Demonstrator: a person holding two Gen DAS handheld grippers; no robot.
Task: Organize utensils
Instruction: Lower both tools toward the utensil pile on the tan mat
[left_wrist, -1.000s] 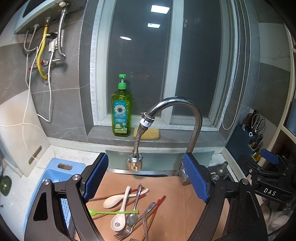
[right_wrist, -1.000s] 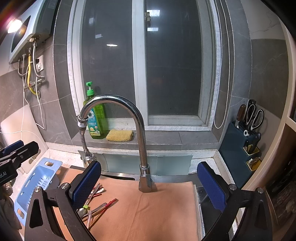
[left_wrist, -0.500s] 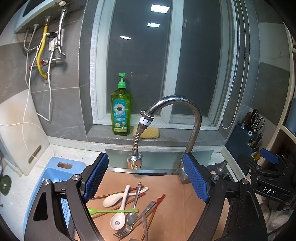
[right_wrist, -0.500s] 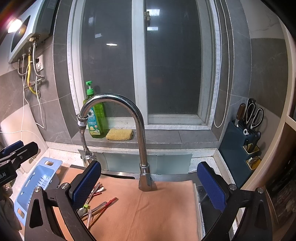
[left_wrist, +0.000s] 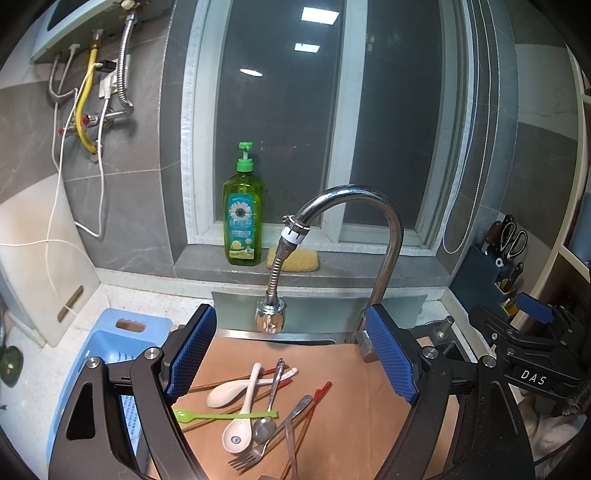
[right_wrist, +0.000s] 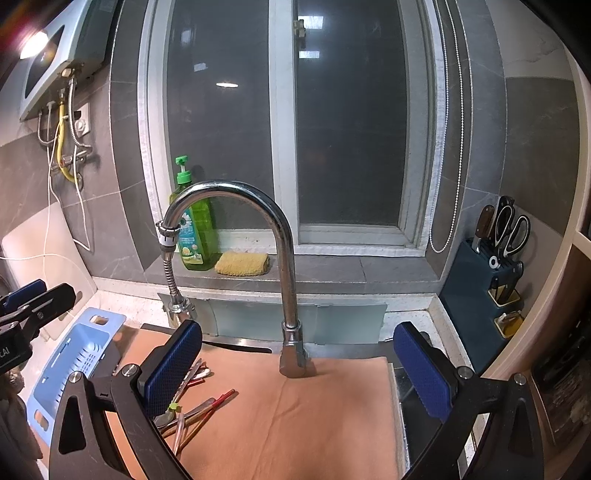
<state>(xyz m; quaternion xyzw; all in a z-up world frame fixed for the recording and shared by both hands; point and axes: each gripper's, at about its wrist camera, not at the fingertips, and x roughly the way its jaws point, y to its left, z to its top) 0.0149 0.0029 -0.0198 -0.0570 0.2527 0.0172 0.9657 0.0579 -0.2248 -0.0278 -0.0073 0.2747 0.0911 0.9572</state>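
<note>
A pile of utensils lies on an orange-brown mat (left_wrist: 354, 402) over the sink: two white ceramic spoons (left_wrist: 242, 413), a green plastic spoon (left_wrist: 221, 416), a metal spoon (left_wrist: 269, 402), a metal fork (left_wrist: 273, 435) and red-tipped chopsticks (left_wrist: 310, 410). My left gripper (left_wrist: 291, 358) is open and empty, above and just behind the pile. My right gripper (right_wrist: 295, 373) is open and empty over the mat (right_wrist: 295, 417), right of the pile (right_wrist: 195, 406). The right gripper also shows in the left wrist view (left_wrist: 532, 332).
A blue slotted basket (left_wrist: 110, 350) sits left of the mat, also in the right wrist view (right_wrist: 70, 365). A chrome faucet (right_wrist: 284, 266) rises behind the mat. A green soap bottle (left_wrist: 242, 218), a yellow sponge (left_wrist: 295, 258) and a knife block (right_wrist: 487, 288) stand behind.
Both views have shifted slightly; the faucet and sill sit a little higher in frame. The utensils have not moved and both grippers stay open.
</note>
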